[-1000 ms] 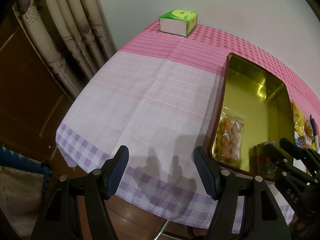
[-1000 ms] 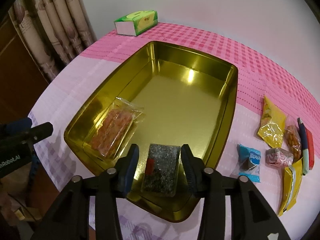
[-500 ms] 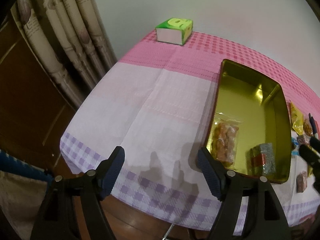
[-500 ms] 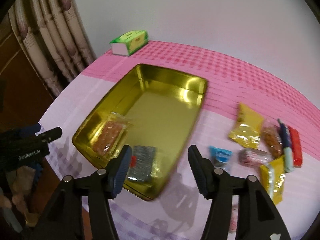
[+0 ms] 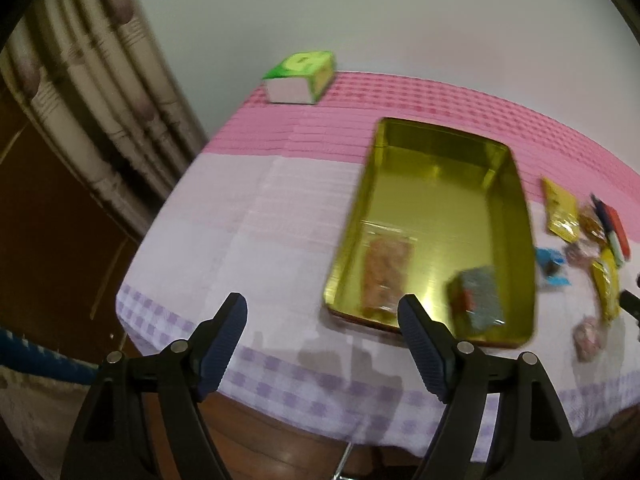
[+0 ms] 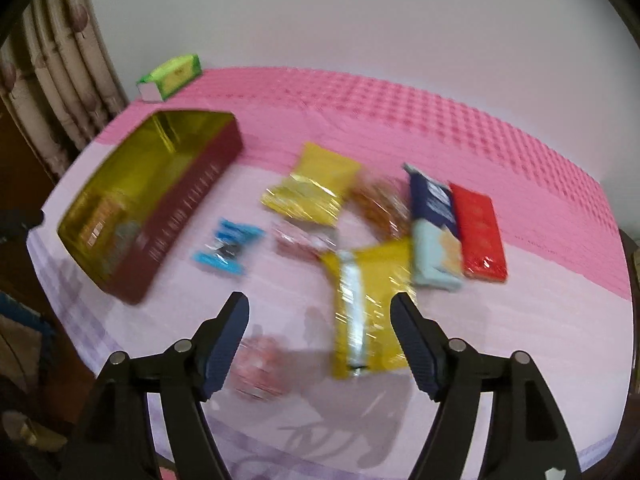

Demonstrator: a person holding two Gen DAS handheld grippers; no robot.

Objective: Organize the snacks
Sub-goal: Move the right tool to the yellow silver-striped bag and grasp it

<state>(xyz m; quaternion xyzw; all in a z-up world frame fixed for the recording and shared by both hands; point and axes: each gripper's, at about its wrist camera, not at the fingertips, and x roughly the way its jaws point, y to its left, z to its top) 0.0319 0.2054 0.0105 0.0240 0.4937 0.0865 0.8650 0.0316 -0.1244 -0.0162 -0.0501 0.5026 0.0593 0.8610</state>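
Observation:
A gold tin tray [image 5: 348,232] sits on the pink cloth and holds an orange snack packet [image 5: 386,272] and a grey speckled packet [image 5: 478,300]. My left gripper [image 5: 320,320] hovers over the table's front edge, left of the tray, its jaws opening with nothing between them. My right gripper [image 6: 320,312] hangs above the loose snacks to the right of the tray [image 6: 180,216], jaws opening and empty. A long yellow packet [image 6: 368,304] lies just below its right finger. A pink candy [image 6: 256,368] lies by its left finger.
More loose snacks lie beyond: a yellow packet [image 6: 312,192], a blue candy [image 6: 226,246], a navy and pale blue bar [image 6: 434,232] and a red bar [image 6: 478,232]. A green tissue box [image 5: 302,76] stands at the far corner, curtains [image 5: 100,112] at the left.
My right gripper let go of the grey packet in the tray, opened wide and swung right over the loose snacks. My left gripper pulled back from the table and widened a little.

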